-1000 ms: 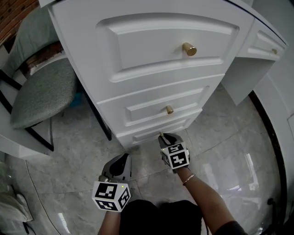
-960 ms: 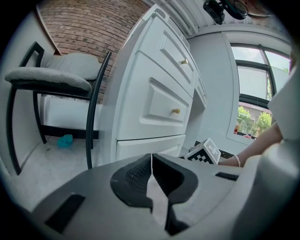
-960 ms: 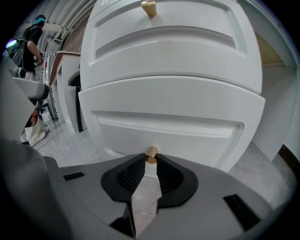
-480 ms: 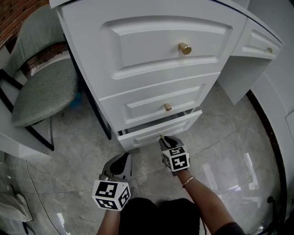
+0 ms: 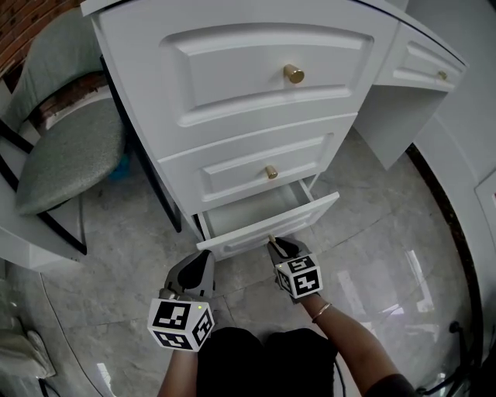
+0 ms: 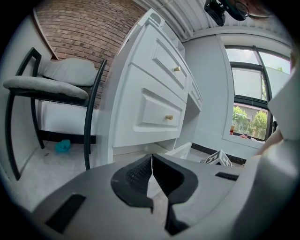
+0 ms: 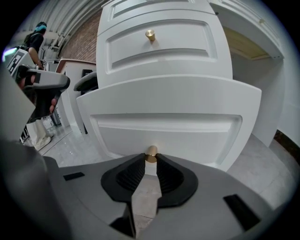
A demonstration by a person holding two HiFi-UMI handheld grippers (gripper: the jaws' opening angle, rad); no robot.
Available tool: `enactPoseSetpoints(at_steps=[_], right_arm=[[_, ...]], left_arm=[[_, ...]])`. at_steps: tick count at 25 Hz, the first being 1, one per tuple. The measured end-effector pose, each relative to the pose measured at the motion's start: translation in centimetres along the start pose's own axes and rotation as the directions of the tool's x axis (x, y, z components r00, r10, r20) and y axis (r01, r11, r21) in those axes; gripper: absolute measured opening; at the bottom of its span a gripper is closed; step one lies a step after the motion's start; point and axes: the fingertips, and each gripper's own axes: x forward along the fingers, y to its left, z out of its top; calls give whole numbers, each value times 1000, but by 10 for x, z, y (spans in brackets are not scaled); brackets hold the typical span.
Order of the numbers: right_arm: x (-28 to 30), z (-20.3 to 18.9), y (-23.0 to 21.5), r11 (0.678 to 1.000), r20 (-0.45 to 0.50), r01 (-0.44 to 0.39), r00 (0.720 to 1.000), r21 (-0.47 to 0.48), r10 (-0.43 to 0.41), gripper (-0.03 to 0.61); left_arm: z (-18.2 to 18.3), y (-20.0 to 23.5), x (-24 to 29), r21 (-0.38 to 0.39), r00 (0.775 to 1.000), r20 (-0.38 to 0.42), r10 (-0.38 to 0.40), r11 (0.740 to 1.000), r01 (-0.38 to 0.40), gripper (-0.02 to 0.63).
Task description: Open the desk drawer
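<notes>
Drawer point(image 7: 173, 126): white, panelled, partly out; right tongs point(image 7: 150, 160) pinching its brass knob point(image 7: 151, 151); left tongs point(image 6: 152, 163) pressed together.

Floor point(image 5: 372, 256): glossy grey marble tiles, with glare patches from daylight. Red brick wall point(image 6: 79, 33) at the left, behind a chair point(image 5: 70, 155) with a black metal frame, a grey-green seat pad and a matching back cushion. A small teal thing point(image 6: 63, 146) lies on the floor under the chair. White counter point(image 5: 376, 116) stands just beside the chair. Pale wall point(image 6: 211, 93) with a dark skirting strip point(image 5: 446, 209). Dark-framed window point(image 6: 251, 98), bright, with greenery outside. Slatted ceiling point(image 6: 183, 14).
</notes>
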Motion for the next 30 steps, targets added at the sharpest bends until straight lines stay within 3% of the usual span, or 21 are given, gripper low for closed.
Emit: enactPoseSetpoints(at_steps=[10, 30], right_arm=[[-25, -17, 7, 999, -3, -38, 999, 6, 38, 73], [-64, -47, 15, 993, 12, -53, 999, 106, 52, 74]], left_arm=[[9, -7, 5, 8, 1000, -2, -11, 1000, 11, 9], [15, -16, 9, 22, 999, -8, -41, 999, 41, 9]])
